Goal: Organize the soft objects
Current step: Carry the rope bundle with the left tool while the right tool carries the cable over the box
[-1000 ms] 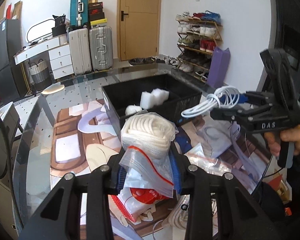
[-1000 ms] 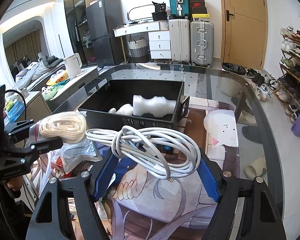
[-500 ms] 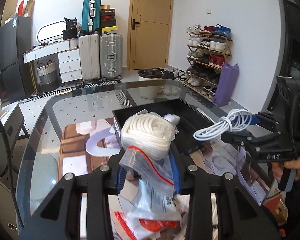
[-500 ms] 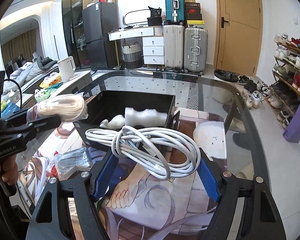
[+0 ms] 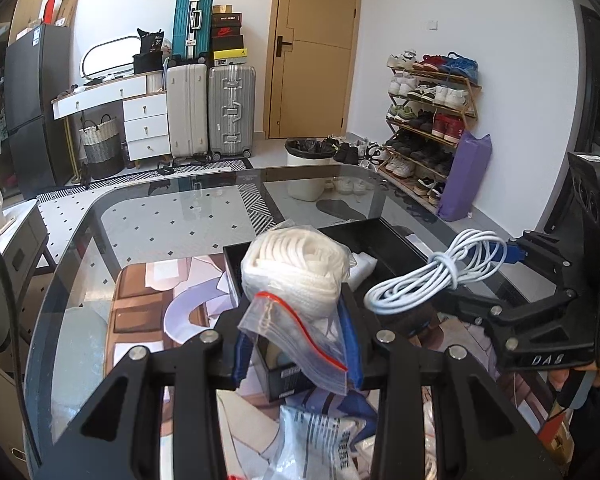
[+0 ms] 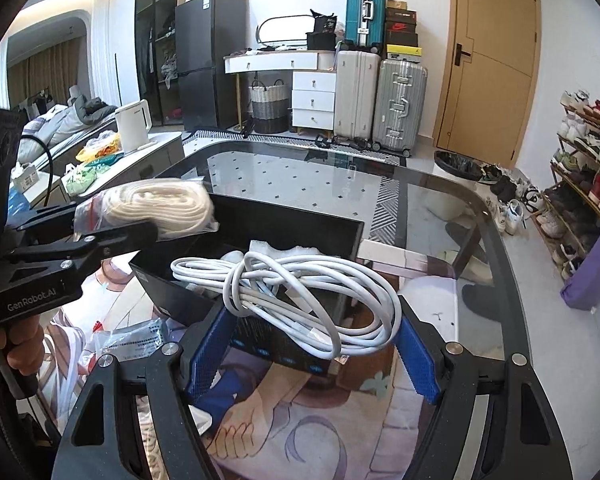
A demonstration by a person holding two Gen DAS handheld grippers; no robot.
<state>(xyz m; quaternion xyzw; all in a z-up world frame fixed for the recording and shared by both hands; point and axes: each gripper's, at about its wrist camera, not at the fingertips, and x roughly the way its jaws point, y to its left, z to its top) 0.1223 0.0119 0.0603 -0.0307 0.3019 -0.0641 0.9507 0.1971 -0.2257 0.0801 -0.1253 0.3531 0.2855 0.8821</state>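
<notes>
While the left gripper [image 5: 296,344] clamped a bagged white rope [image 5: 296,276] over the black bin's [image 6: 300,226] near-left corner, the right gripper [image 6: 312,344] pinched a coiled white cable [image 6: 296,296] above its near wall; foam pieces [image 6: 288,250] lay inside, plastic packets [image 6: 128,338] beside it on the glass table [image 6: 440,204].

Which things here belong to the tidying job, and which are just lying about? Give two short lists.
Part of the job:
- bagged rope, held by the left gripper
- white cable, held by the right gripper
- black box
- foam inside the box

Just lying about:
- suitcases
- shoe rack
- kettle
- fridge
</notes>
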